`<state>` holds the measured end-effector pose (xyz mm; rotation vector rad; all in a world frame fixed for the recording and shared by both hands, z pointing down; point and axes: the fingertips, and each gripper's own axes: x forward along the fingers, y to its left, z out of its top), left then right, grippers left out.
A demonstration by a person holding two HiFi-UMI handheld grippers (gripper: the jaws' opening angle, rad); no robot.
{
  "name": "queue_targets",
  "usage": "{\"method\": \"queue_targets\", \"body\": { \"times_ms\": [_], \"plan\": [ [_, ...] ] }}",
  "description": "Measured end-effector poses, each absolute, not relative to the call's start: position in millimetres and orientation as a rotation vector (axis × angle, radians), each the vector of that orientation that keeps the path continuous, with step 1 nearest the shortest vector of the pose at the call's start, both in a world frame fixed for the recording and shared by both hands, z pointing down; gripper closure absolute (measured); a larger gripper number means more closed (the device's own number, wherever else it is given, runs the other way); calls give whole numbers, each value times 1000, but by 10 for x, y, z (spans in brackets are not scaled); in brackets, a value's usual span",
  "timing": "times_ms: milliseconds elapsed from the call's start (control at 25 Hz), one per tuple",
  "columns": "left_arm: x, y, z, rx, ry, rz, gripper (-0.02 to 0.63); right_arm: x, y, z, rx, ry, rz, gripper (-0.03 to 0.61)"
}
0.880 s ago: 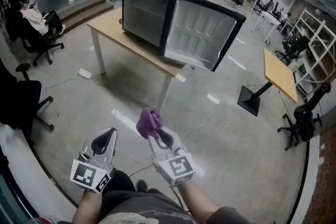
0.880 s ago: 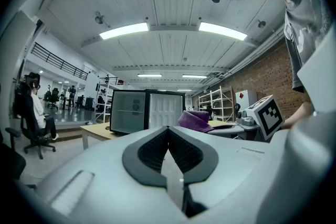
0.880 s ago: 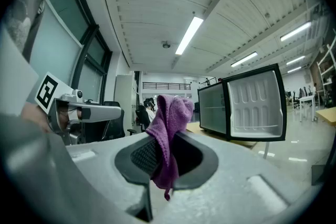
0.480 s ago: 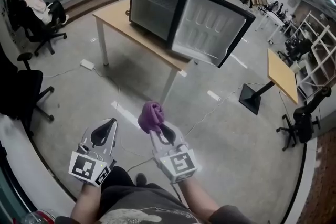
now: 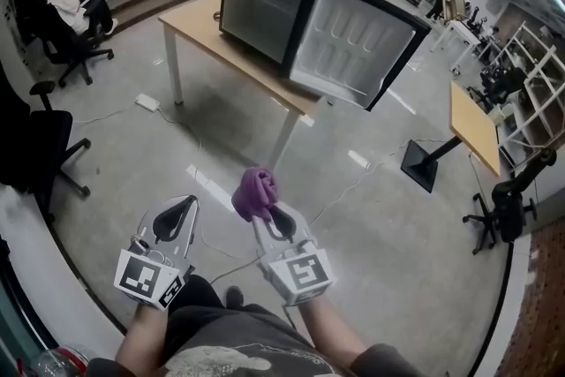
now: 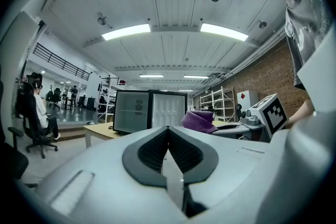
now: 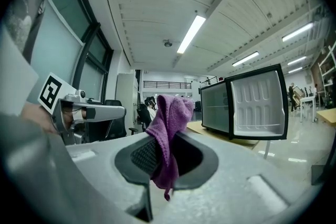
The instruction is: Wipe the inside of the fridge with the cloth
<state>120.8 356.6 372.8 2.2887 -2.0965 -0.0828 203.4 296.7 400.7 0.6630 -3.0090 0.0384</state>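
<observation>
A small black fridge (image 5: 282, 0) stands on a wooden table (image 5: 207, 44) several steps ahead, its door (image 5: 362, 49) swung open to the right and showing its white inner side. A bunched purple cloth (image 5: 255, 194) sticks up from my right gripper (image 5: 262, 214), which is shut on it. In the right gripper view the cloth (image 7: 169, 134) hangs between the jaws, with the fridge (image 7: 244, 105) far off at the right. My left gripper (image 5: 188, 206) is shut with nothing in it, held low beside the right one. The left gripper view shows the fridge (image 6: 149, 111) straight ahead.
Grey concrete floor lies between me and the table, crossed by white cables (image 5: 353, 185) and a power strip (image 5: 147, 102). Black office chairs (image 5: 44, 159) stand at the left. A second small table on a black base (image 5: 463, 128) and shelving (image 5: 530, 75) are at the right. People sit at far desks.
The fridge and table have grown slightly nearer and shifted in view as the head moved. Both grippers keep their places in front of the body, the cloth still clamped.
</observation>
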Motion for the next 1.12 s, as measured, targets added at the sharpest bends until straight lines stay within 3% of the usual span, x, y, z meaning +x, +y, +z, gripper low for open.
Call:
{"method": "queue_targets", "body": {
  "times_ms": [360,680,1120],
  "plan": [
    [1205,3423,3805,2263,-2122,-64,595,2032,2808,4283,658,-3001,133,540],
    [1075,3138,3890,2244,-2107,-62,595,1883,2629,4180,671,-3001,-76,540],
    [374,2224,3914,2279,-2066,-73,596,1026,1767,4205,688,-2971,-121,540]
  ]
}}
